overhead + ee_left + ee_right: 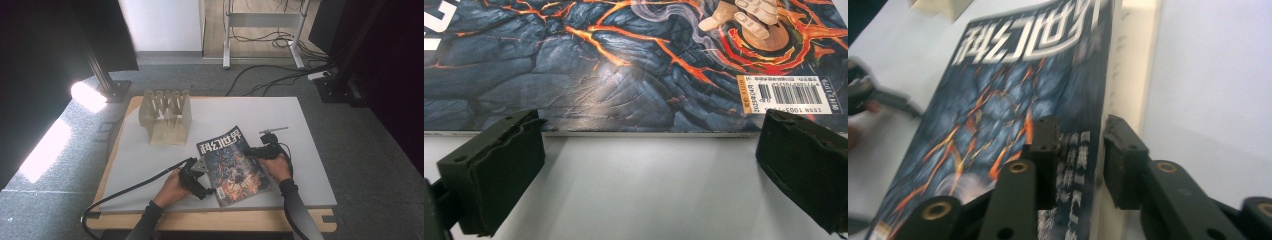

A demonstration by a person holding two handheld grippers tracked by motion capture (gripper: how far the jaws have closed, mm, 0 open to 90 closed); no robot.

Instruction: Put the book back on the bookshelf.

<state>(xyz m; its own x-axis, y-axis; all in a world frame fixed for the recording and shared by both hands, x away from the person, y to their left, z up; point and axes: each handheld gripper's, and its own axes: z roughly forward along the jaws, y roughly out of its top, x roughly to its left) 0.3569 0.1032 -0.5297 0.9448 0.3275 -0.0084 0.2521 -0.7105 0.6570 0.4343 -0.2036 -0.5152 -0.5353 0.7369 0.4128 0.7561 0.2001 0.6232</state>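
A magazine (233,166) with a dark cover of glowing orange cracks and large white Chinese title characters lies flat on the grey table (280,115), in the lower middle of the high view, turned a little so its title end points toward the upper left.

The left gripper (198,176) sits at the magazine's left edge, low in the frame, with a black cable (125,189) trailing off to the lower left. In the left gripper view its jaws stand wide apart and hold nothing; the magazine's edge (624,131) runs across the frame just beyond them, with bare table between the pads (the barcode label (789,94) shows at the right, upside down).

The right gripper (255,151) is at the magazine's right edge, just right of centre in the high view. In the right gripper view (1075,160) its two jaws are closed in on the magazine's spine edge (1083,155), one above the cover and one on the far side, pinching it.

A pale wooden slotted rack (166,116) stands on the table in the upper left, well apart from the magazine.
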